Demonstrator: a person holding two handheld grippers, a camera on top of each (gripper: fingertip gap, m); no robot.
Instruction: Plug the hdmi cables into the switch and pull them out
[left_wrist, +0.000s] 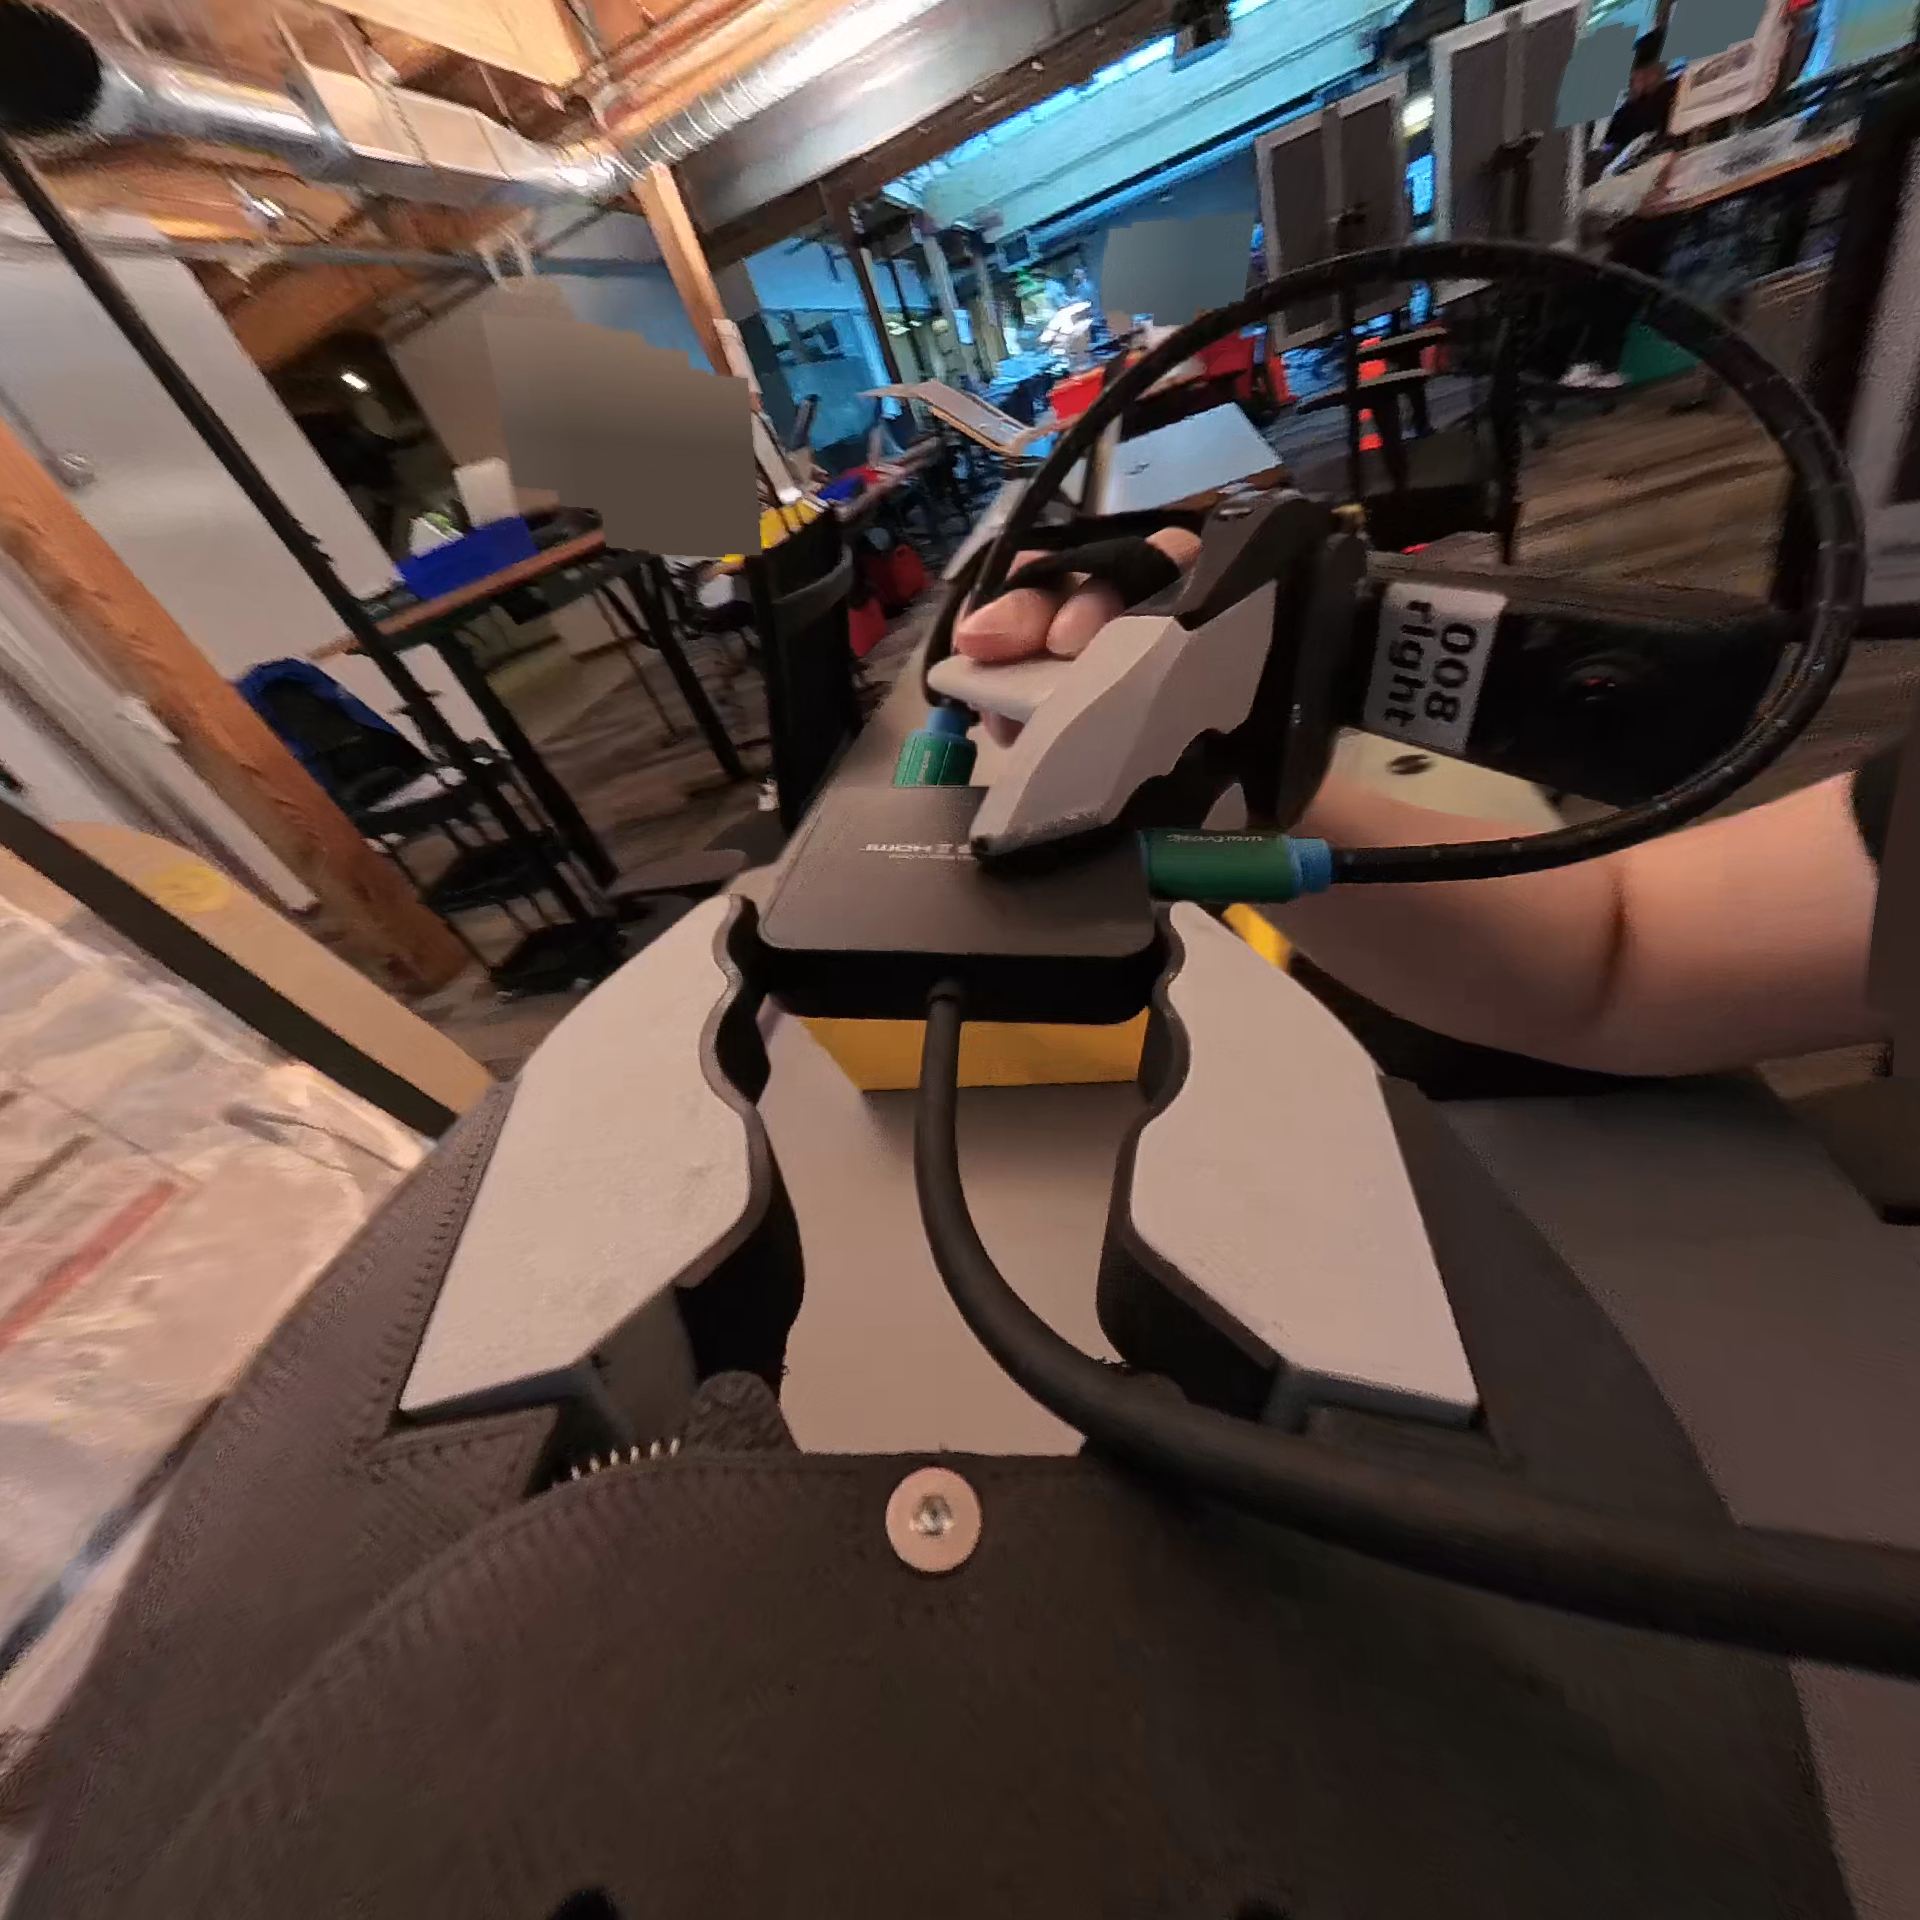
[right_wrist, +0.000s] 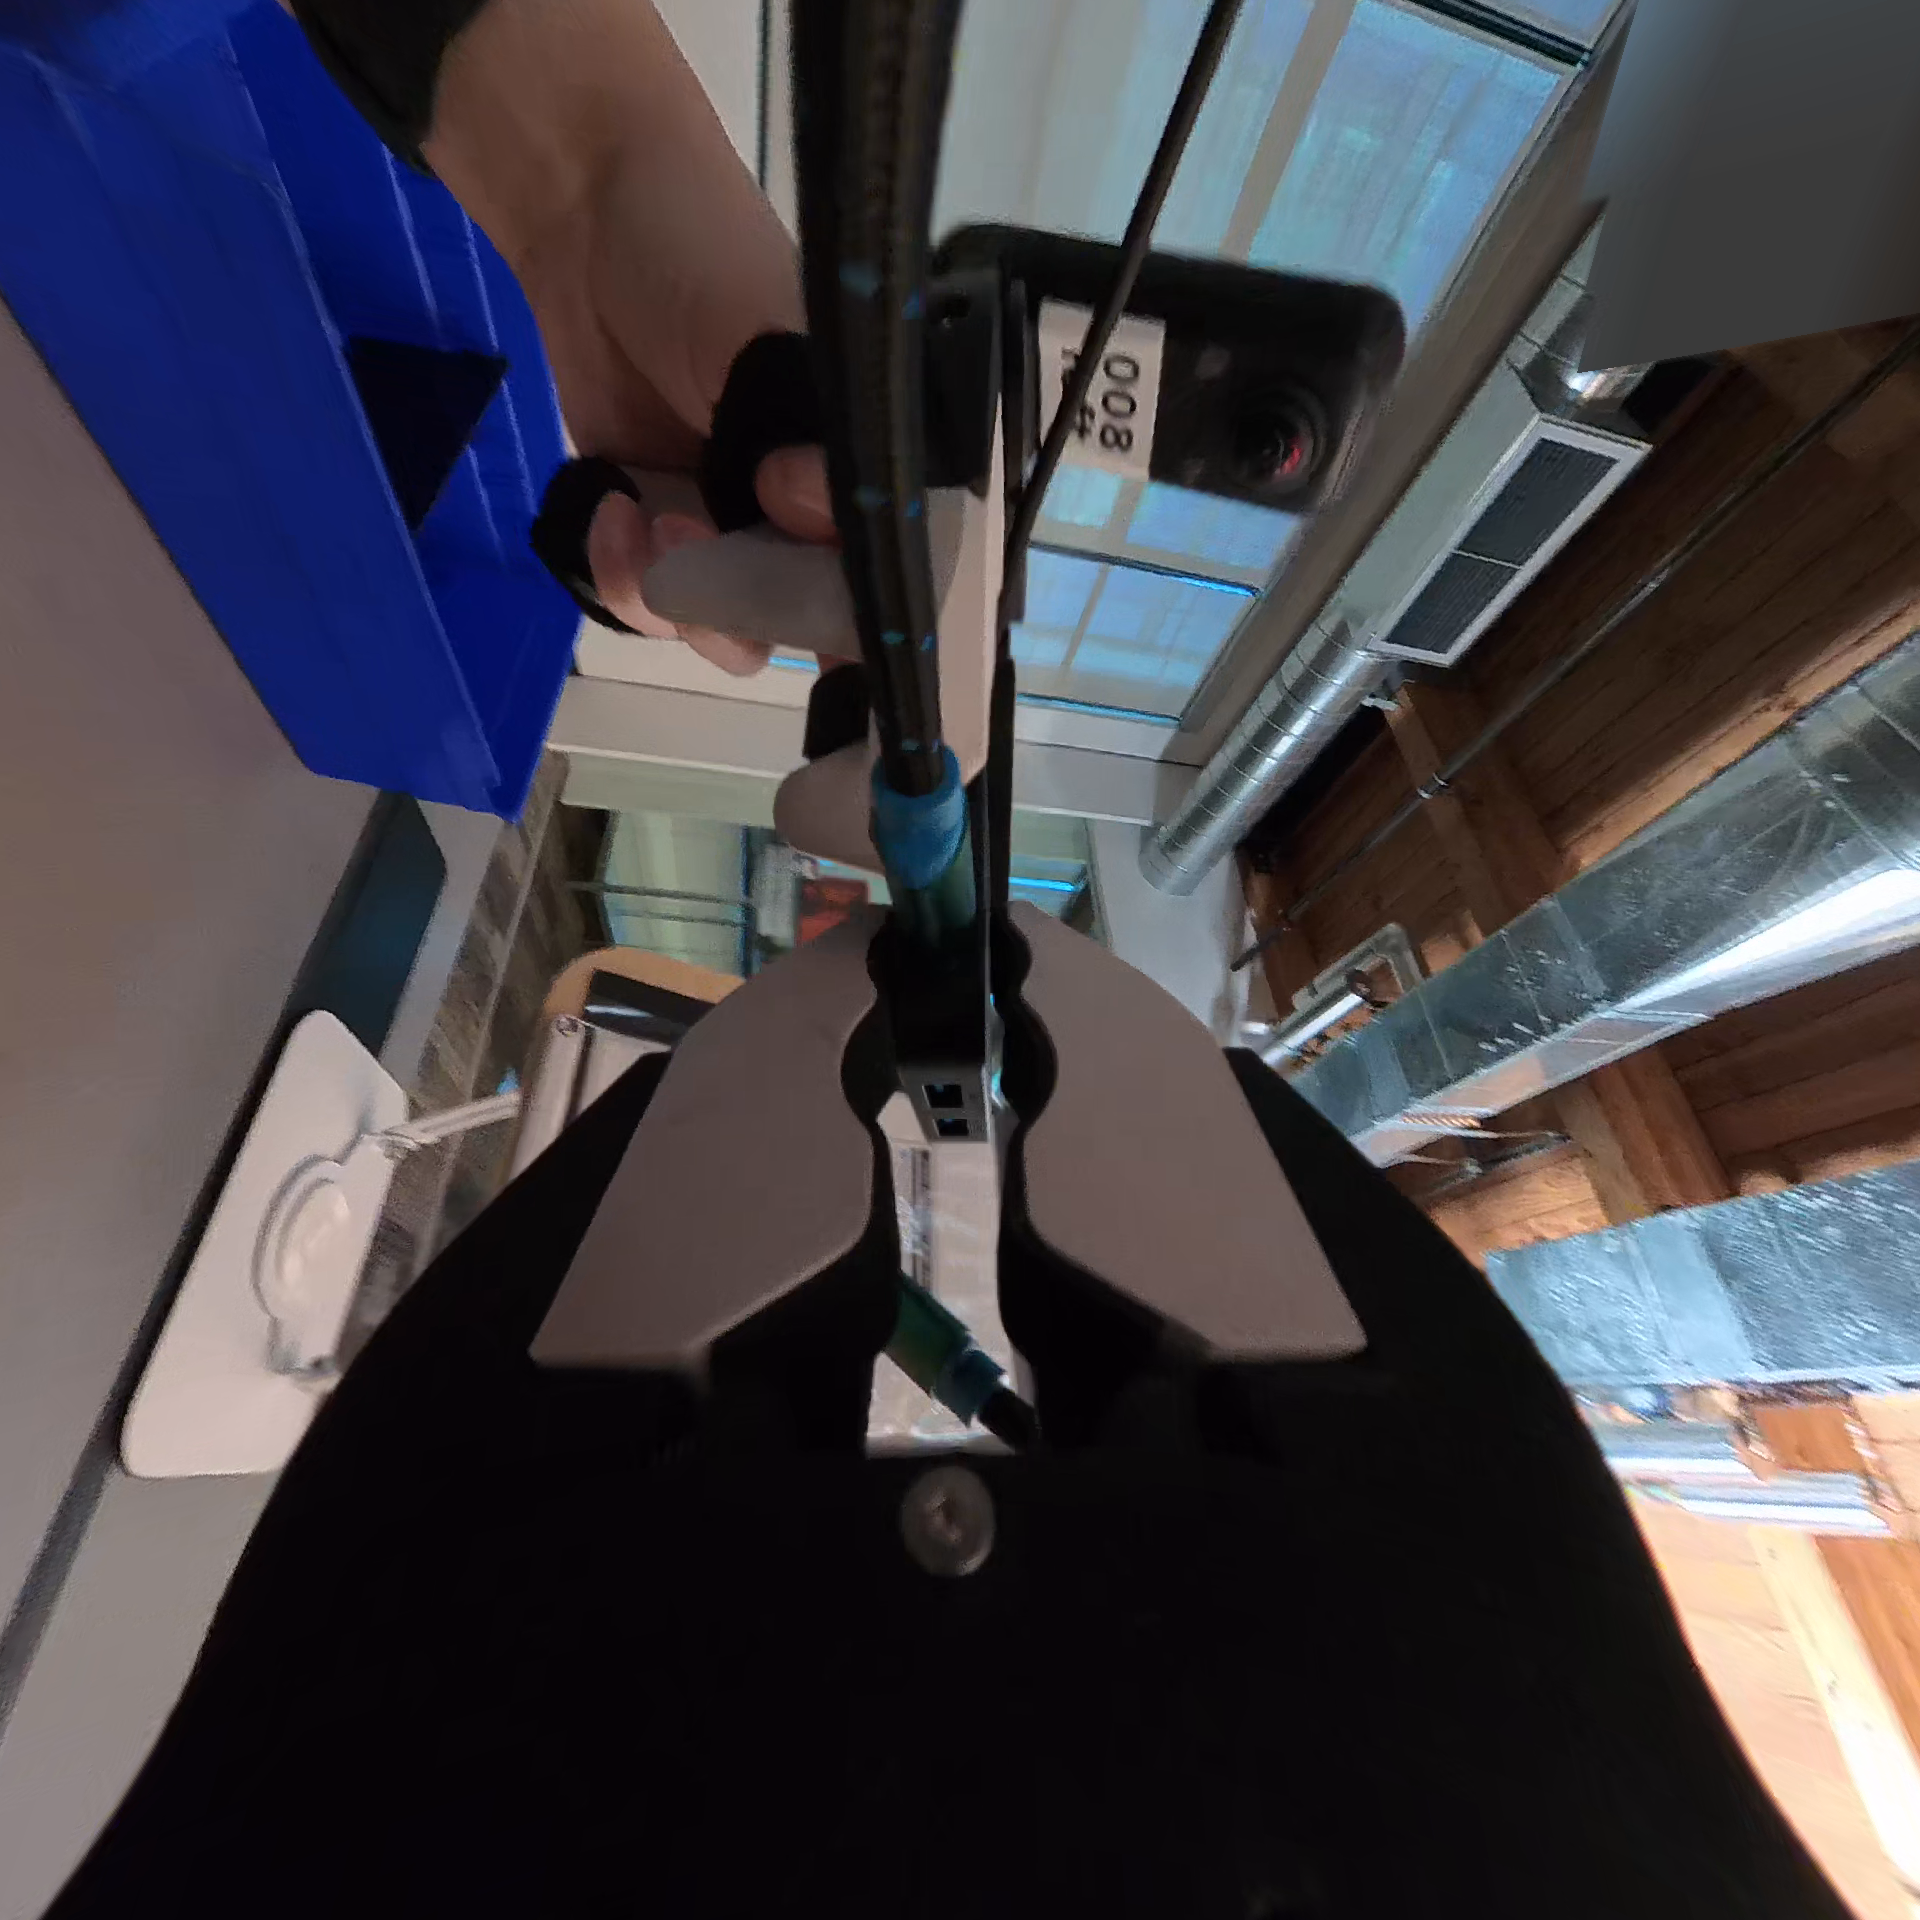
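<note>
The left gripper (left_wrist: 951, 971) has its jaws closed on the black switch (left_wrist: 935, 894), one finger on each side of it. In the left wrist view the switch sits in the middle of the frame, lifted up in the air, flat side up. A thick black cord (left_wrist: 1039, 1299) comes out of its near edge and bends away to the lower right.

The right gripper (left_wrist: 982, 842) comes in from the right and its tip touches the top of the switch. In the right wrist view its own jaws (right_wrist: 940, 1049) are narrow and pinch the thin edges of the switch (right_wrist: 940, 1023) between them.

Two green plugs are in the switch. One green plug (left_wrist: 930, 758) goes into the far side. The other green plug (left_wrist: 1216, 864) goes into the right side. A black cable (left_wrist: 1766, 436) loops from it, high across the upper right of the frame.

A blue bin (right_wrist: 239, 416) sits on the worktop (right_wrist: 135, 883) at the upper left of the right wrist view.
</note>
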